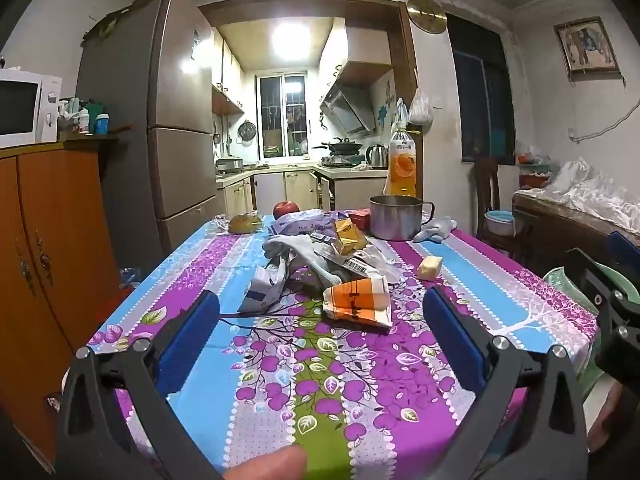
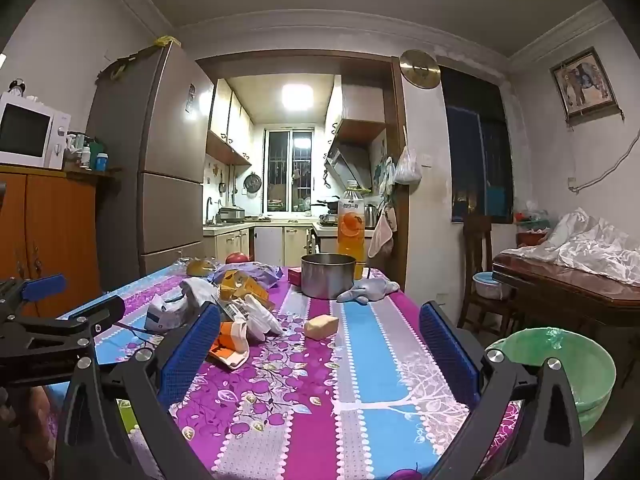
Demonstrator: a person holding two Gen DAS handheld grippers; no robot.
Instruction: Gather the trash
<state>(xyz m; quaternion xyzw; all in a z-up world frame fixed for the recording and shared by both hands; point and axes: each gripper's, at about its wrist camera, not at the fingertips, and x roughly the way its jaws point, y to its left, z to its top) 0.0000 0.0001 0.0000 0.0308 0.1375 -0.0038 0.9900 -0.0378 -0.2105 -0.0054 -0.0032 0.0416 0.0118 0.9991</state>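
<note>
A pile of trash lies mid-table: a crushed orange-and-white carton (image 1: 357,300) at the front, a crumpled white-and-blue wrapper (image 1: 262,290), a yellow carton (image 1: 349,235) and white papers with a barcode (image 1: 356,266). The orange carton also shows in the right wrist view (image 2: 229,345). My left gripper (image 1: 320,320) is open and empty, just short of the orange carton. My right gripper (image 2: 320,332) is open and empty, to the right of the pile. A green bin lined with a bag (image 2: 560,364) stands off the table's right edge.
On the flowered tablecloth (image 1: 304,380) stand a steel pot (image 1: 394,216), an orange juice bottle (image 1: 402,164), an apple (image 1: 286,209), a bun (image 1: 244,223), a pale block (image 1: 430,267) and a grey glove (image 1: 436,229). An orange cabinet (image 1: 40,260) is left.
</note>
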